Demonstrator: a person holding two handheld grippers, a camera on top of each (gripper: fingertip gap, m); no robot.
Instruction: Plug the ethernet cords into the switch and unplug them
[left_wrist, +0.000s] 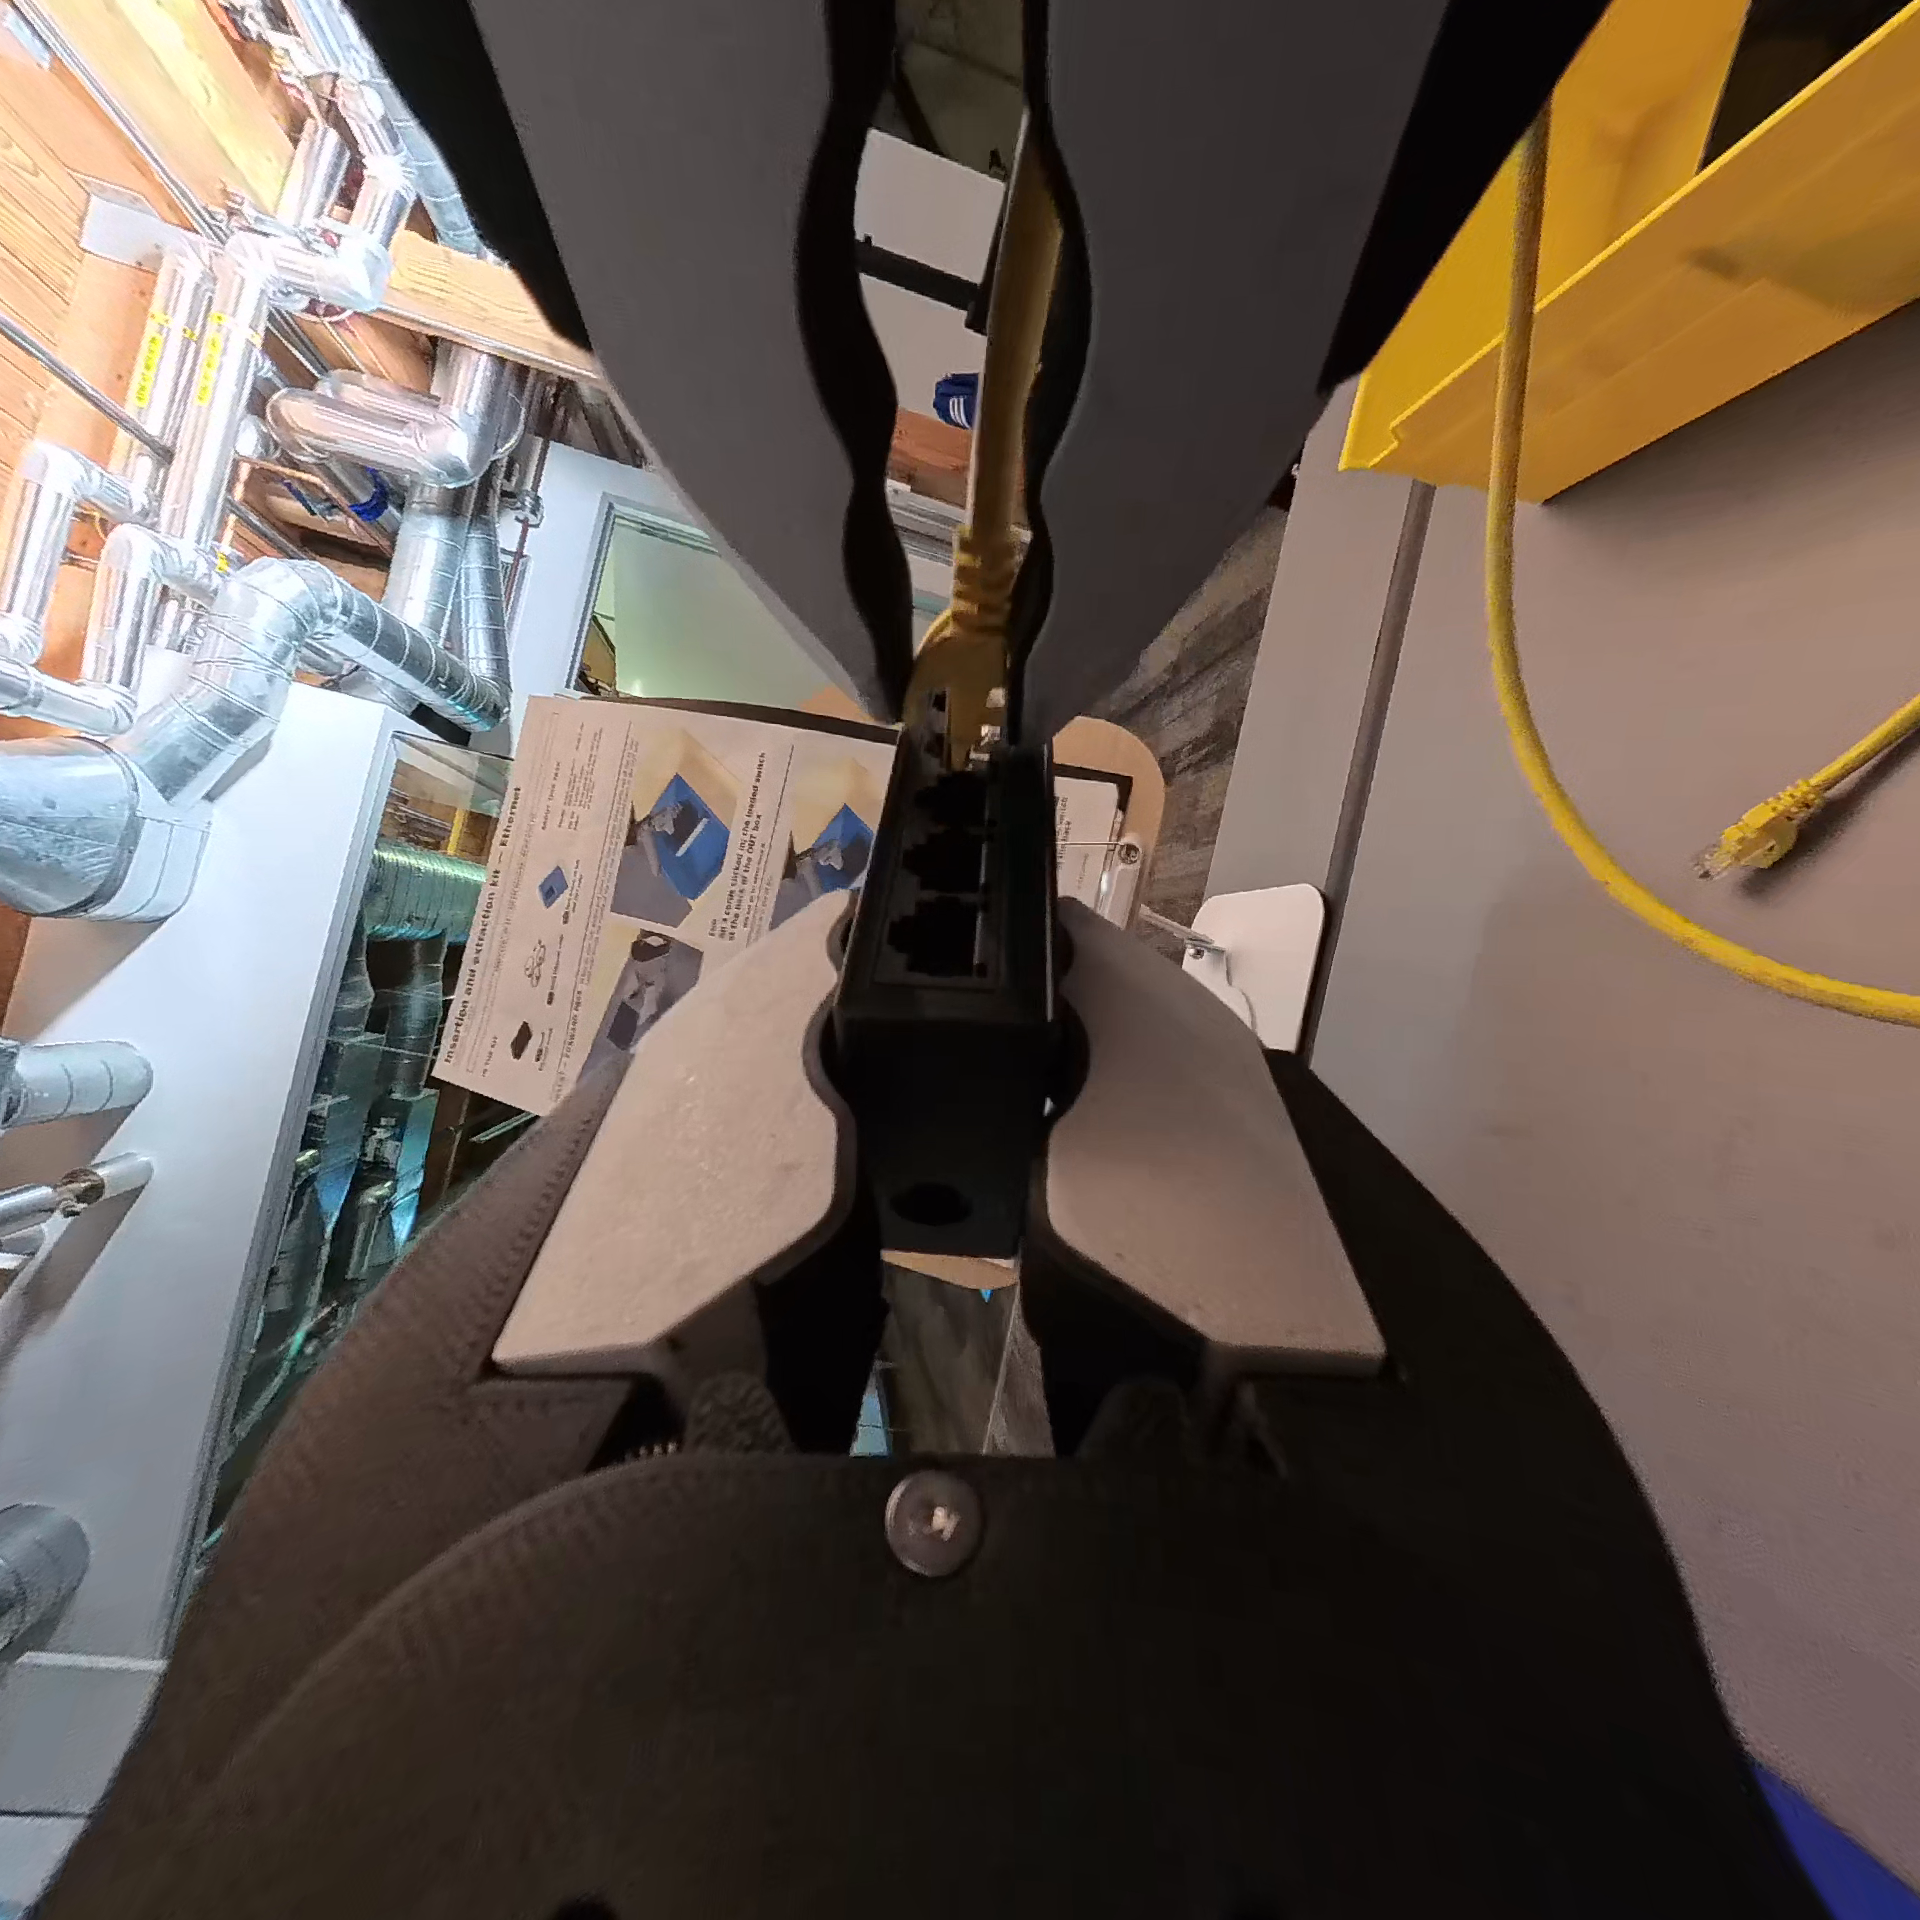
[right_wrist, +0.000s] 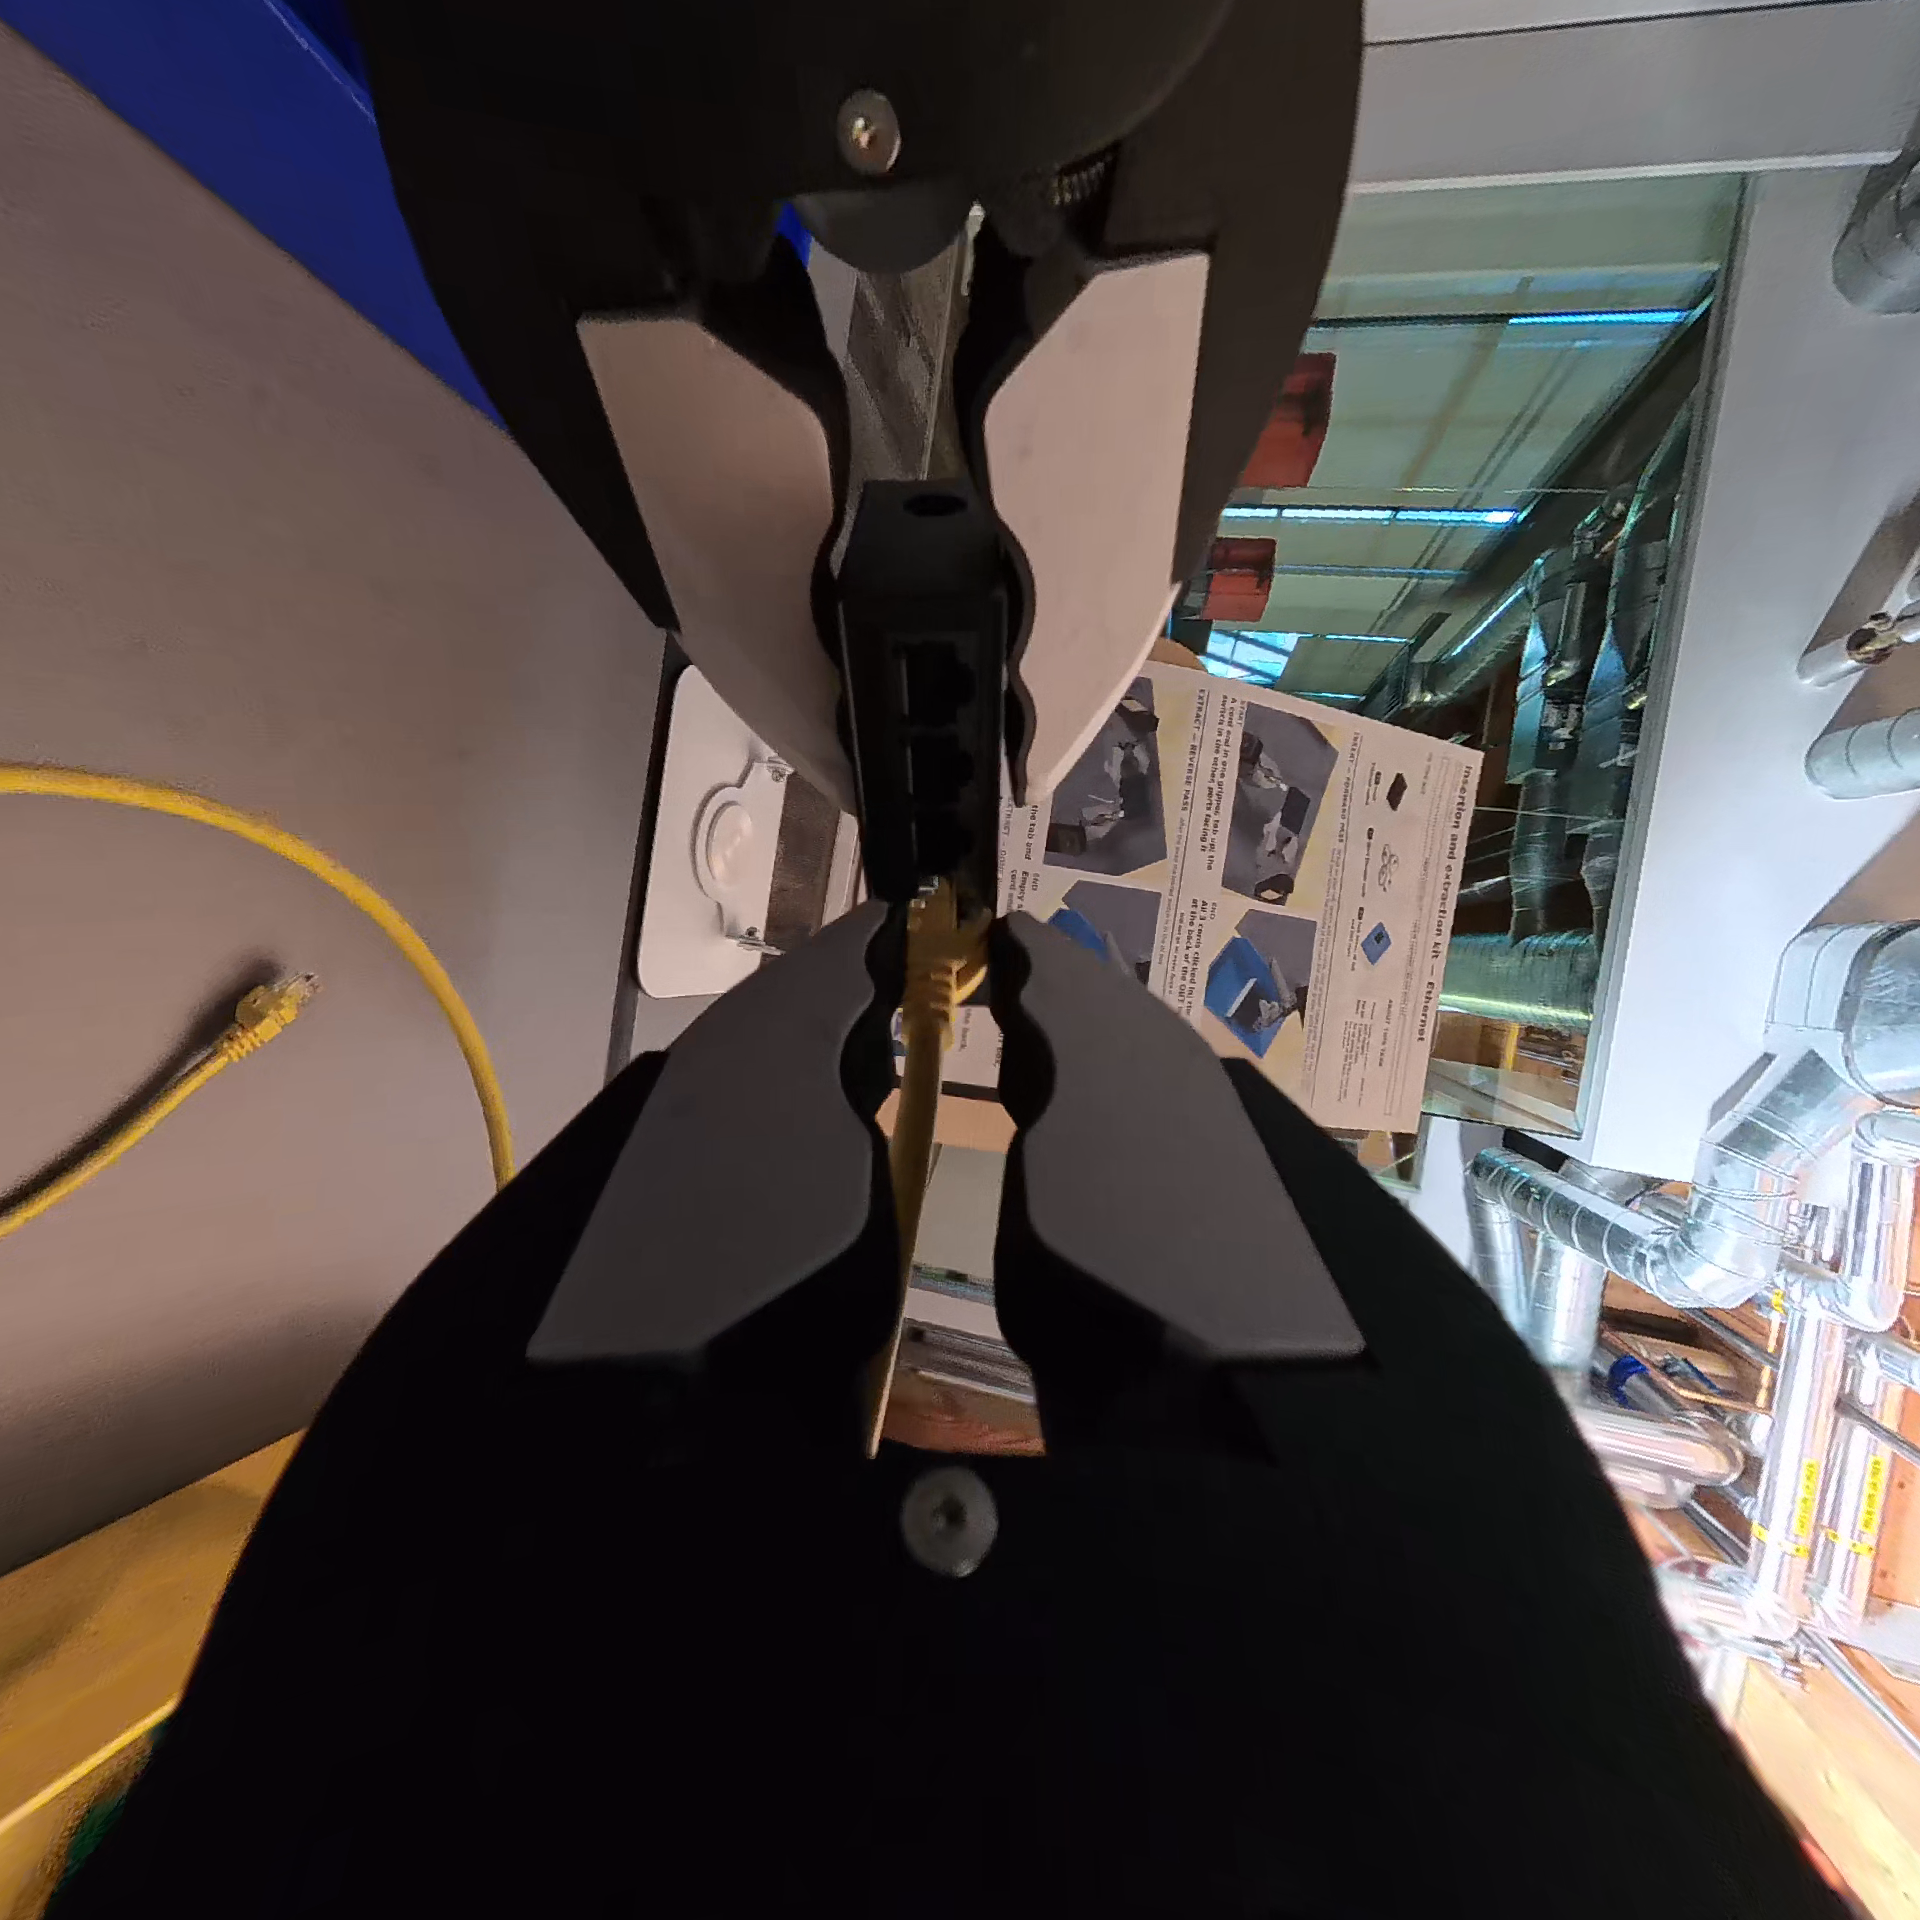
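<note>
My left gripper (left_wrist: 951, 997) pinches the black switch (left_wrist: 940, 1039) by its two broad sides, the pale fingers (left_wrist: 727, 1122) pressed against it, with the row of ports facing my camera. Three ports toward me show dark and open. At the switch's far end, the yellow plug (left_wrist: 961, 675) of a cord (left_wrist: 1013, 343) sits at the last port; whether it is fully seated I cannot tell, since the plug's tip is hidden at the port mouth.

My right gripper (right_wrist: 940, 951) comes in from the opposite side, its dark fingers (right_wrist: 727, 1164) close on either side of the plug's boot (right_wrist: 935, 977). They look pressed on it at the tips, though the contact itself is in shadow. The cord runs back between the fingers toward my right camera.

A second yellow cord (right_wrist: 395, 925) lies in a loose curve on the grey table (right_wrist: 260, 582), its free plug (right_wrist: 272, 1006) resting on the surface well apart from the switch. A yellow bin (left_wrist: 1621, 260) stands at the table's edge beside that cord, and a blue bin (right_wrist: 260, 125) shows behind my left gripper. Beyond the switch a printed sheet (left_wrist: 644, 862) on a clipboard stands upright, with silver ducts (left_wrist: 260, 623) and glass panels behind it.
</note>
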